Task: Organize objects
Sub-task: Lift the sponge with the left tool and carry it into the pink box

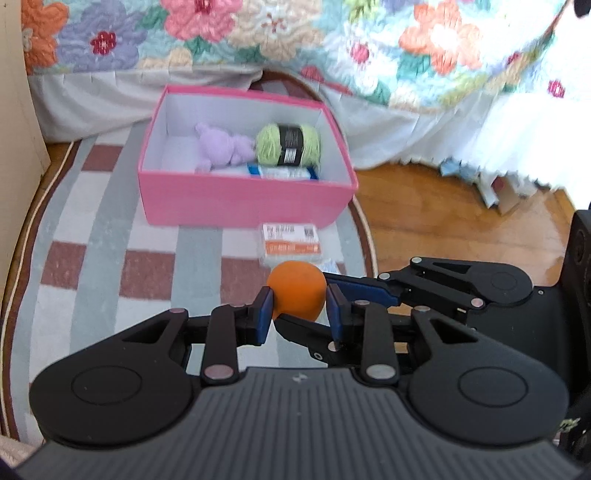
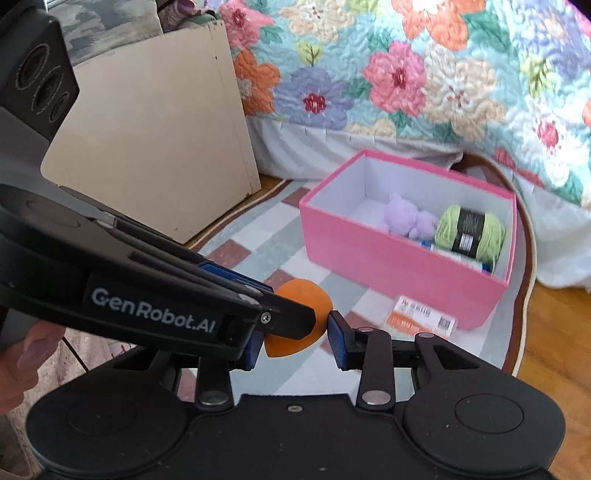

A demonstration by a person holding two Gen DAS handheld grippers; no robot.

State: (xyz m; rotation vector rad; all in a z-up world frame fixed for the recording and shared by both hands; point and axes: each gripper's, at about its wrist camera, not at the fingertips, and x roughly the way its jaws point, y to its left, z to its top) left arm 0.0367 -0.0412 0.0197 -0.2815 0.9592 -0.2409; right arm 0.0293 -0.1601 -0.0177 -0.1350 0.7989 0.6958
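Round orange ball (image 2: 295, 317): its middle hidden behind the left gripper's black fingers (image 2: 291, 321). Blue-and-white packet (image 1: 282, 171) in the pink cardboard box (image 1: 236, 201): mostly covered by the green yarn skein (image 1: 288, 144), lettering illegible. Orange-and-white labelled packet (image 1: 291, 245): print blurred. Floral quilt (image 1: 258, 33): cut off at the upper edge.

Left gripper (image 1: 298, 309): I have it angled down and forward, its blue pads (image 1: 264, 308) pressed on either side of the orange ball (image 1: 297, 290).
Right gripper (image 2: 293, 339): I see it reach in from the right in the left view and cross the left one at the tips; its pads (image 2: 338, 339) flank the same ball, but I cannot tell whether both touch it.
Hand (image 2: 26, 354): fingers show at the near left edge of the right view, wrapped on the left gripper's body.
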